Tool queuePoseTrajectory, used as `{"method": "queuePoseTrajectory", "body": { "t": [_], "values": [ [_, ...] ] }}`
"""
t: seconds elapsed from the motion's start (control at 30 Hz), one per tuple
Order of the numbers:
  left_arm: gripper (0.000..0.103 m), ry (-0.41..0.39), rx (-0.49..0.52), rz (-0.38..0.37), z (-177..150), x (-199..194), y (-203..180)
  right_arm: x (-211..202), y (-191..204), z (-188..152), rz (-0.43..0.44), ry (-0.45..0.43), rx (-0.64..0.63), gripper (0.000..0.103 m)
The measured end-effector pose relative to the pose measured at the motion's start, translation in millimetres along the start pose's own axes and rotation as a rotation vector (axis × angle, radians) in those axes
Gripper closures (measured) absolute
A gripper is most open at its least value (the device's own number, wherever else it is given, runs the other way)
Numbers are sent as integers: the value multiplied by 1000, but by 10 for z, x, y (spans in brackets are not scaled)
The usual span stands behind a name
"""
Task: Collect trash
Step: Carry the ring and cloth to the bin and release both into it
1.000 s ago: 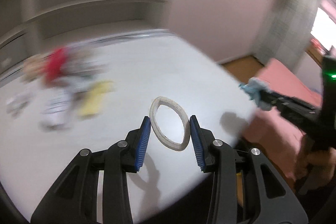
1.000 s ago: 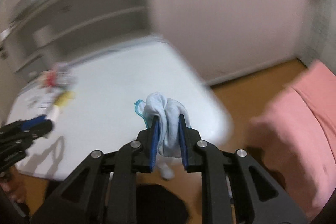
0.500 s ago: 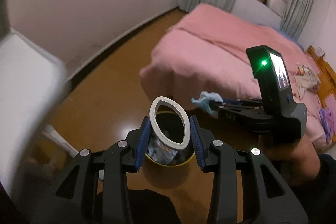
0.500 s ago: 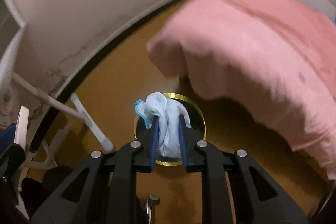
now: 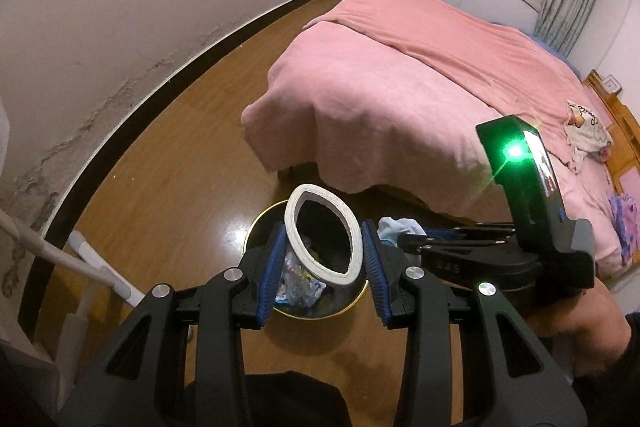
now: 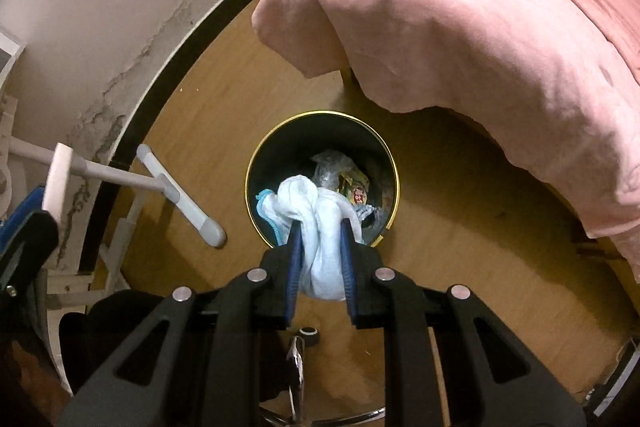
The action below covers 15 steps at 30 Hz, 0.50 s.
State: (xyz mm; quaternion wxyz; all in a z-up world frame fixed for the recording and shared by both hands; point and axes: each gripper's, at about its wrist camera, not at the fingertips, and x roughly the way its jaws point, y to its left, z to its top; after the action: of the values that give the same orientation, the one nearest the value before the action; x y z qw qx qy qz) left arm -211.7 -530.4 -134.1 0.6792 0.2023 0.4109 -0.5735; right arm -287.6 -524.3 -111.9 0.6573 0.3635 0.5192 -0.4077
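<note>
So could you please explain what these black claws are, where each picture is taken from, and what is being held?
No robot here: a person holds a two-finger gripper in each hand, with a fisheye camera looking along the fingers. One picture is from the left gripper, shut on a white ring. The other is from the right gripper, shut on a pale cloth. Both hang over a black bin with trash inside, standing on the wooden floor beside a pink bed.
</note>
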Motion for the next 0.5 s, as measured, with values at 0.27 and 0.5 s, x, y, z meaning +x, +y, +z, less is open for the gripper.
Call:
{"method": "queuePoseTrajectory", "body": {
  "t": [0.27, 0.5],
  "values": [
    [65, 16, -3, -1, -41, 86, -6, -127, 61, 34, 7, -67, -9, 48],
    [65, 52, -5, -8, -29, 256, -17, -214, 14, 97, -4, -110, 33, 43]
  ]
}}
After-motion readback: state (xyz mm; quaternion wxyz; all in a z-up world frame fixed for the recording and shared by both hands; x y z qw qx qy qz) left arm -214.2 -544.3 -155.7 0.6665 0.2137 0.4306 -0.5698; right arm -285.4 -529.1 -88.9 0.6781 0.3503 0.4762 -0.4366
